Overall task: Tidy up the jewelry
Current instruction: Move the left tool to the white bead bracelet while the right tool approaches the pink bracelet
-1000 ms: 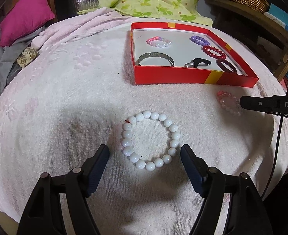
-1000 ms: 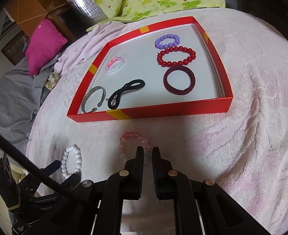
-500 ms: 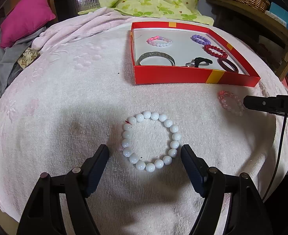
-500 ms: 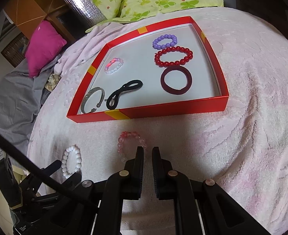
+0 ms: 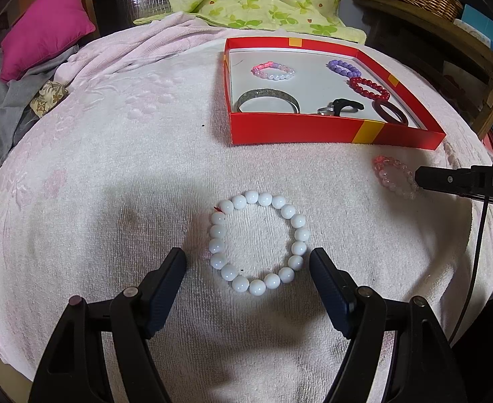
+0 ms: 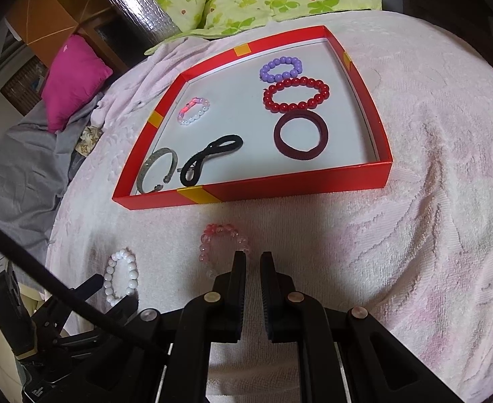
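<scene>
White bead bracelet [image 5: 259, 243]: loose on the towel [image 5: 112, 168], just ahead of and between the spread left jaws, short of the red tray [image 5: 330, 131].
Likely light, limp on its cord, with hard, slippery beads; best pinched across one side of the ring. Pink bracelet [image 6: 223, 245] lies just ahead-left of the right jaws, which are together and empty.

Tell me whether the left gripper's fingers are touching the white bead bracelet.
Apart. In the left wrist view the left gripper stands open, and towel shows between each of its fingers and the white bead bracelet lying flat between them.
</scene>
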Tool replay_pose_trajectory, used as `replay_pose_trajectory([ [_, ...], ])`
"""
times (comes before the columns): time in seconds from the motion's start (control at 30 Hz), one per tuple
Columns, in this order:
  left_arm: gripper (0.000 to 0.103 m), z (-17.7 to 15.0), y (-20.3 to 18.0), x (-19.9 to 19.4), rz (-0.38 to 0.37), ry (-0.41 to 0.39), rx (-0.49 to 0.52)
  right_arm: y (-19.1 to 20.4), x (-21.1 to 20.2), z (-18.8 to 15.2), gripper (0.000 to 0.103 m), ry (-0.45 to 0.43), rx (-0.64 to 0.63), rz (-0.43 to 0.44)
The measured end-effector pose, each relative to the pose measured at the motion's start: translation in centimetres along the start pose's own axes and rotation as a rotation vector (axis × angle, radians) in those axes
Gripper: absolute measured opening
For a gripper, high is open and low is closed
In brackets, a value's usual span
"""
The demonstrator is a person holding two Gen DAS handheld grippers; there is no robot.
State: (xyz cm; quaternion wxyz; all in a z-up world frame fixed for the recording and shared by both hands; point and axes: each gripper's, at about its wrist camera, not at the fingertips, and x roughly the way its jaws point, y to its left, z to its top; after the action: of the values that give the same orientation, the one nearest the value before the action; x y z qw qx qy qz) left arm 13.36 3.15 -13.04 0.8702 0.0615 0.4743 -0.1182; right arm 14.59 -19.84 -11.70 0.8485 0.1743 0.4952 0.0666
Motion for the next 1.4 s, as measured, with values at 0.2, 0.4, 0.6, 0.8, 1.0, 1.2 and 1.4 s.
replay_pose_trajectory([
  [0.2,0.077,-0.01,-0.01,0.02,0.001,0.0,0.001,0.01,0.05,-0.01,0.01,0.001,0.003,0.0],
  [0.4,0.077,-0.01,-0.01,0.0,0.0,0.0,0.0,-0.01,0.08,-0.03,0.01,0.001,0.003,0.0],
  [0.6,0.077,0.0,-0.03,0.0,0.0,0.0,-0.001,-0.03,0.11,-0.02,0.01,0.002,0.004,0.0],
  [0.8,0.077,-0.02,-0.11,0.01,0.0,0.0,-0.004,0.08,0.18,-0.12,0.01,0.003,0.002,-0.002],
  [1.0,0.077,-0.04,-0.35,-0.03,0.004,-0.004,0.003,0.16,0.21,-0.13,0.01,0.004,0.002,0.002],
  [1.2,0.077,-0.02,-0.54,-0.04,0.01,-0.007,-0.002,0.21,0.15,-0.14,0.01,0.005,0.0,0.007],
  [1.4,0.077,0.11,-0.6,-0.17,-0.007,-0.023,-0.006,-0.22,-0.11,-0.15,0.01,0.003,0.004,0.01],
])
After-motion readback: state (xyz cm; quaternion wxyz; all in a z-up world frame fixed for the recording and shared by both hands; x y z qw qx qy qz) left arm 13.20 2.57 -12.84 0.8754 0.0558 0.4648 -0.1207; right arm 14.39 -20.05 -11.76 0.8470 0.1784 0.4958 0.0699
